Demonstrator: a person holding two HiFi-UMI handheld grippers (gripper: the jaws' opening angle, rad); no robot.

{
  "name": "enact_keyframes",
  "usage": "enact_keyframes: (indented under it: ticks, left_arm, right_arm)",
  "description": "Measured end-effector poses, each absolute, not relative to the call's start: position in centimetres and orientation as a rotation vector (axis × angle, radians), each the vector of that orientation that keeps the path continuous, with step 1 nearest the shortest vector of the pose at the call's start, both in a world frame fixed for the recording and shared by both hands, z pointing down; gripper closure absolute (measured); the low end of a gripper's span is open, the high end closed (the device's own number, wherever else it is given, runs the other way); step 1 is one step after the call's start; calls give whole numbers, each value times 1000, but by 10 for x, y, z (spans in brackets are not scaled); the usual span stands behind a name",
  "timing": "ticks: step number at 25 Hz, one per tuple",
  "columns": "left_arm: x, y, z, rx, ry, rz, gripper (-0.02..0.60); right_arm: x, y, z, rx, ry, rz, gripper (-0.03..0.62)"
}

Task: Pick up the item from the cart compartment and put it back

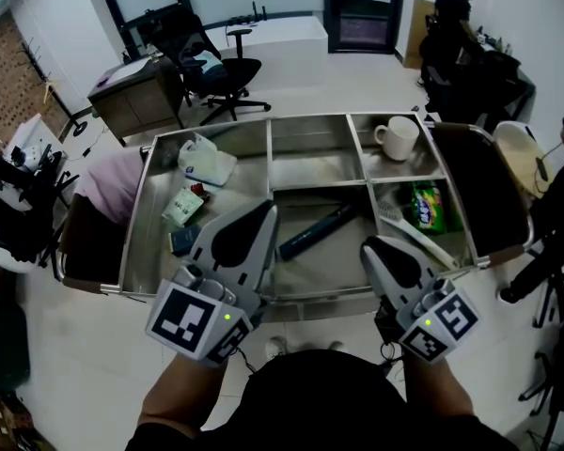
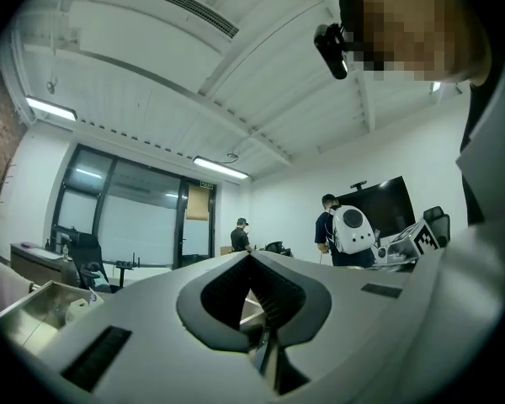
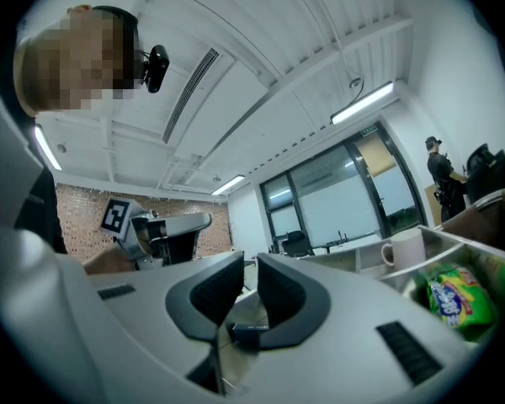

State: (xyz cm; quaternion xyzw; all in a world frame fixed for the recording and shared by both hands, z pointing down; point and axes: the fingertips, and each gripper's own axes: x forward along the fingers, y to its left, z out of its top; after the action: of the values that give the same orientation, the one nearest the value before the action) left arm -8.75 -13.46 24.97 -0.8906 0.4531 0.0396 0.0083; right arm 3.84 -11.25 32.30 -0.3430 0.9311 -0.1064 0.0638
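Office: swivel chair, desk, glass partition, wall screen.

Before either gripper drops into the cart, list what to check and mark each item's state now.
1. Left gripper open for a grasp: not ok, jaws shut, empty.
2. Right gripper empty: ok, jaws slightly apart, nothing between.
3. Dark tube reachable: ok, lies uncovered in the middle compartment of the cart.
4. White mug stable: ok, upright in the far right compartment.
5. Green packet in place: ok, in the near right compartment.
6. Which item to pick: cannot tell.
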Motion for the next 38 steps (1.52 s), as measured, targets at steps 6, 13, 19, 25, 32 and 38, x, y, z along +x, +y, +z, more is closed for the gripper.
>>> enact_keyframes:
  ticks: [6,13,19,25,32,38]
  left_arm:
    - [-104,-110,255,-2736,1447,216,581]
    - [-99,-79,261,-2694,1427,273,581]
    - [-97,-67,292,-2758,1468,225,581]
    - [-104,-74,300,-2761,1514,211,581]
    - [-99,-78,299,-2755,1496,206,581]
    - [-98,-82,301,-2766,1500,212,581]
  right_arm:
    - [34,-112,324,-1020,2820,-322,544]
    - [31,-108,318,-1006,2823,-286,583]
    - [37,-107,323,-1036,2827,-290,589]
    - [34,-104,325,-1028,2865,-257,589]
    - [36,-103,330,-1097,2882,-225,589]
    - [39,-102,327,-1104,2872,-225,589]
